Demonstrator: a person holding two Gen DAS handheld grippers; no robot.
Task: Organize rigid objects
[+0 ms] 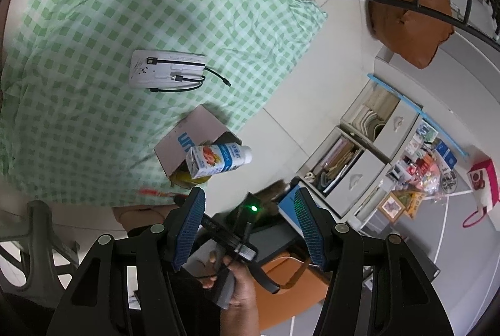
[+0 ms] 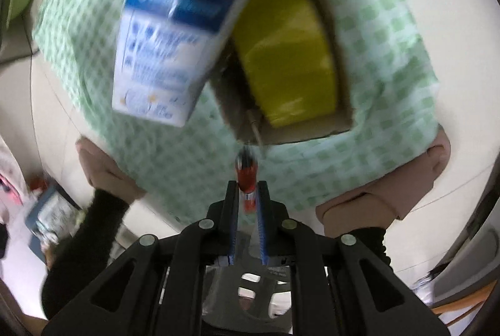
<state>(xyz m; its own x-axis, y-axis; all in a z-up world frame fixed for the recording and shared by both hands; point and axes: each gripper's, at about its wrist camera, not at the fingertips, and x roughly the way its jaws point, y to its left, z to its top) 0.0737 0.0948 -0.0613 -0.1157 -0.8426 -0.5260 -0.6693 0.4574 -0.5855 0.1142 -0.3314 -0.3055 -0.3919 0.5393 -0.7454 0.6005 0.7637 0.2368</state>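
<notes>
Green-checked cloth (image 1: pixel 125 8) is occupied by a cardboard box (image 1: pixel 184 145) containing a tilted carton (image 1: pixel 218 159), while a red pen (image 2: pixel 247 180) is clamped by the right gripper (image 2: pixel 247 195) and the left gripper (image 1: pixel 250 220) is held apart, empty.

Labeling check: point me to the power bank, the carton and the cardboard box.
power bank (image 1: pixel 165 67), left wrist view, middle of its white face
carton (image 1: pixel 215 160), left wrist view, printed side panel
cardboard box (image 1: pixel 190 133), left wrist view, outer side wall

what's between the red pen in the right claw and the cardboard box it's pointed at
The milk carton leans across the cardboard box mouth, and a yellow item fills most of the inside. The red pen, gripped by the right claw, has only the near gap open.
</notes>
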